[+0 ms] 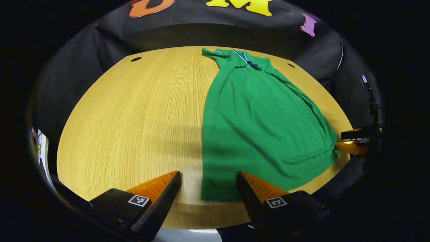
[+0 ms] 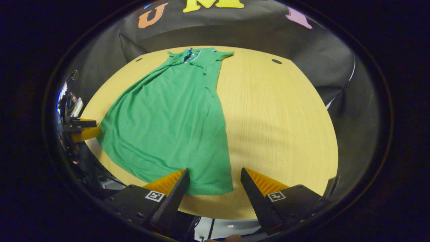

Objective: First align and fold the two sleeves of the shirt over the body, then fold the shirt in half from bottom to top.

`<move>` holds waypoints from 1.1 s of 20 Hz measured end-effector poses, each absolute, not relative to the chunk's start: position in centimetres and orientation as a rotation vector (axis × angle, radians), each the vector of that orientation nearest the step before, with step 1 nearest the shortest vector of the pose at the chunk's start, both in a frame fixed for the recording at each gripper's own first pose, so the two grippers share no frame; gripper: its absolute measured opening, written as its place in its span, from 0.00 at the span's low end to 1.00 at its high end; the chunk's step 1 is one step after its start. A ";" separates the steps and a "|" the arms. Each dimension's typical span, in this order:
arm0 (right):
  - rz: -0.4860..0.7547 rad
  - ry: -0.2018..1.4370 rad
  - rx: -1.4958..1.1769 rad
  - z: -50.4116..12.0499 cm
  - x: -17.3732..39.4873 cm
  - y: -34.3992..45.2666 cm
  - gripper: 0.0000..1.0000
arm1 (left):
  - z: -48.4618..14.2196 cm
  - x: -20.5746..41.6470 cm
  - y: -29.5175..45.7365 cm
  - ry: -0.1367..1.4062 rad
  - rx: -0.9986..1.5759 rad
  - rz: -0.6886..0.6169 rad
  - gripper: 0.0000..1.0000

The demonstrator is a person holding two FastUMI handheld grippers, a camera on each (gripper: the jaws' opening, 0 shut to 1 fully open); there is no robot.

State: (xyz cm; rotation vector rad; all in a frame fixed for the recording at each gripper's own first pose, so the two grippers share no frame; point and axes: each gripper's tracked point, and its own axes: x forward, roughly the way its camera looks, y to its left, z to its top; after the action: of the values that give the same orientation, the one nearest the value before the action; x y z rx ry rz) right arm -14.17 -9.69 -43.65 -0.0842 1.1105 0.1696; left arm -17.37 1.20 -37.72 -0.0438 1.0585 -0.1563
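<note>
So the green shirt is laid out flat on the wooden table, collar at the far edge near the booth wall and hem at the near edge. The sleeves look to have been folded in over the body already, since the outline is one long narrow panel that widens toward the hem, so the bottom-to-top fold is judged to be what's left. The left gripper is held wide apart, nothing between the fingers, poised just above one hem corner. The right gripper is spread just as wide and empty, lined up over the other hem corner. As for handling: thin knit fabric, so light, floppy and zero stiffness is to be expected. It won't hold its shape once lifted and will sag between the two grips. Soft ripples can be seen running across the lower part, which suggests it bunches easily when dragged. The wood looks smooth, so the cloth will probably slide rather than catch. Best hold is reckoned to be both hem corners, pinched through all layers at once, so the folded-in sides aren't left behind. The corners should be lifted together and kept level, otherwise a skewed fold is likely. Nothing fragile here, so a firm pinch can be used.
</note>
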 end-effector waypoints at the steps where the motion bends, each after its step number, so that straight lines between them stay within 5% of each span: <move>1: 0.166 1.116 -0.088 -43.9 -14.2 -9.8 0.94 | -37.6 -17.4 1.1 1.051 -0.027 -0.165 1.00; 7: 0.177 1.143 -0.062 -44.3 -14.9 -9.4 0.93 | -37.9 -17.6 0.9 1.087 0.020 -0.164 1.00; 8: 0.180 1.146 -0.062 -44.3 -15.2 -9.4 0.82 | -38.0 -17.8 0.5 1.094 0.022 -0.169 1.00; 11: 0.179 1.156 -0.040 -44.2 -15.5 -9.0 0.47 | -37.9 -18.8 -0.9 1.120 0.032 -0.208 0.72; 13: 0.188 1.160 -0.006 -44.2 -15.7 -8.3 0.29 | -37.9 -19.0 -1.5 1.123 0.006 -0.203 0.44; 14: 0.180 1.164 -0.004 -44.3 -15.7 -8.3 0.10 | -37.8 -18.9 -1.5 1.128 -0.004 -0.194 0.19; 16: 0.181 1.166 0.006 -44.2 -15.7 -8.1 0.02 | -37.5 -19.1 -2.3 1.144 -0.052 -0.218 0.08; 22: 0.182 1.119 0.100 -40.8 -14.5 -8.2 0.00 | -34.2 -18.0 -2.5 1.109 -0.130 -0.300 0.06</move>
State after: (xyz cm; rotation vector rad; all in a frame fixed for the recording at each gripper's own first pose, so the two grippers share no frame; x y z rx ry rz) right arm -14.52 -8.18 -40.83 0.1003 1.1193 0.1824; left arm -17.99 -2.51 -34.18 -0.1296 1.1093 -0.3000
